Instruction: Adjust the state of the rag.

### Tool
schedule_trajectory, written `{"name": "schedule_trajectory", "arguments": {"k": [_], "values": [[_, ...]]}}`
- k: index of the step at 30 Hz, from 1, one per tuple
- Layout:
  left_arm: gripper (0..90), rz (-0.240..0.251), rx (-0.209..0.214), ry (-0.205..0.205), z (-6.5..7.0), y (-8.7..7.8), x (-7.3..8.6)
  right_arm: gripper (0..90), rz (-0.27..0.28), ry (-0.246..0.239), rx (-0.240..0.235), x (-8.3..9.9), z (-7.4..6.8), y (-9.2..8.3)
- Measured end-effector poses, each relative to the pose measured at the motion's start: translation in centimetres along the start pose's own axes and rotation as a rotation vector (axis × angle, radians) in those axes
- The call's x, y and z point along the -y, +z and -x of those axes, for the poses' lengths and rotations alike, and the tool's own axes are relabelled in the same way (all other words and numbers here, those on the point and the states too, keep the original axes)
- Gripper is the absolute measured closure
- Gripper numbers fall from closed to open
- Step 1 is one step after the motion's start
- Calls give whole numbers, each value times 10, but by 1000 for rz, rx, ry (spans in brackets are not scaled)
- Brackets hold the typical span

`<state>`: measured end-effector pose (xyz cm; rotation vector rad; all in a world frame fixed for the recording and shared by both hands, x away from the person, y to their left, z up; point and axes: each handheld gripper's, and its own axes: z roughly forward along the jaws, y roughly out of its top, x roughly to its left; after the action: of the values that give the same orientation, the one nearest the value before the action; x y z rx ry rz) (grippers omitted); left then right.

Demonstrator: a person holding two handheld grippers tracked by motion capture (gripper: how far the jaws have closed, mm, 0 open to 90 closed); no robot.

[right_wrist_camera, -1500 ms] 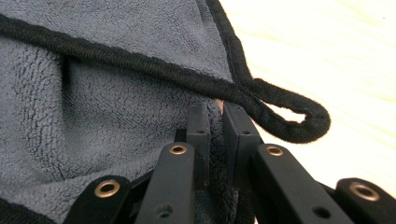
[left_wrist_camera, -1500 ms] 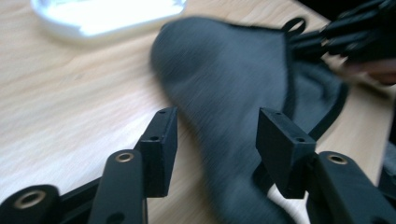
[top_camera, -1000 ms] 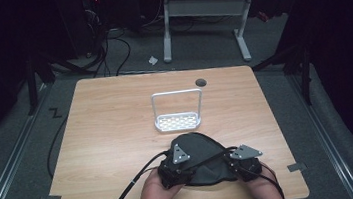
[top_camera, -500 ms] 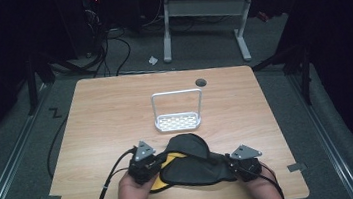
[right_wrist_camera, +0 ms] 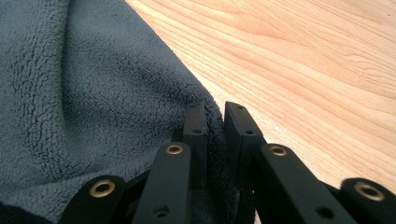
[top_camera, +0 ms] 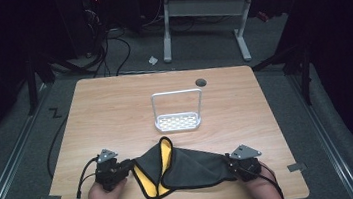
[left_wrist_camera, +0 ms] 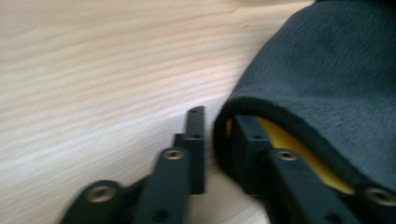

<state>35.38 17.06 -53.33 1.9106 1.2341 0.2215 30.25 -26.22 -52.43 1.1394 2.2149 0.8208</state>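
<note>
Left hand-held gripper sat low on the bench at the cloth's left edge. Its jaws, which had just been opening, stood apart; in the left gripper view one jaw was tucked under the dark hem against the yellow lining, the other on bare wood, with no pinch on the fabric. The right hand-held gripper was clamped on the right corner of the grey cloth, pile bunched between its pads. That cloth lay along the near edge, one fold showing yellow, in front of a white wire rack.
</note>
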Motion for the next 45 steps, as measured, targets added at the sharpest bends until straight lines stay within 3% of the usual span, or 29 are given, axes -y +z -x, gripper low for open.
{"name": "schedule_trajectory", "arguments": {"k": [3, 8, 11, 14, 15, 17, 22, 23, 25, 26, 28, 30, 35, 38, 42, 45], "values": [[677, 30, 1, -13, -1, -8, -1, 794, 2, 5, -4, 0, 1, 0], [652, 73, -38, 26, 7, -20, -3, 780, 4, 8, -6, 1, 2, 0], [641, 106, -25, 13, 9, -26, -3, 775, 4, 7, -5, 1, 2, 0], [612, 128, 33, 23, 19, -29, -3, 768, 4, 7, -5, 0, 2, 0], [573, 137, 73, 50, 31, -29, -4, 758, 6, 7, -8, 0, 2, 0], [517, 139, 92, 65, 38, -28, -4, 733, 11, 13, -9, -1, 3, 0], [414, 99, 170, 147, 75, -18, 0, 668, 68, 8, -2, -8, -2, -9], [394, 89, 177, 160, 79, -16, 1, 640, 104, -2, -19, -12, -9, -14], [394, 69, 173, 187, 88, -11, 5, 632, 119, -6, -32, -14, -14, -16], [420, 54, 159, 200, 90, -8, 6, 601, 142, -25, -64, -18, -23, -19], [437, 33, 140, 200, 91, -4, 8, 589, 150, -32, -84, -20, -29, -19], [501, 24, 147, 186, 89, -1, 9, 576, 157, -52, -120, -24, -40, -18], [688, 5, 148, 143, 80, 1, 11, 557, 119, -105, -182, -27, -64, -7], [748, 2, 139, 149, 79, 1, 11, 554, 90, -119, -184, -26, -67, 0], [802, -8, 132, 152, 76, 1, 10, 560, 59, -105, -190, -24, -64, 6], [811, -16, 132, 140, 72, 3, 10, 623, 33, -105, -205, -22, -64, 9]]}}
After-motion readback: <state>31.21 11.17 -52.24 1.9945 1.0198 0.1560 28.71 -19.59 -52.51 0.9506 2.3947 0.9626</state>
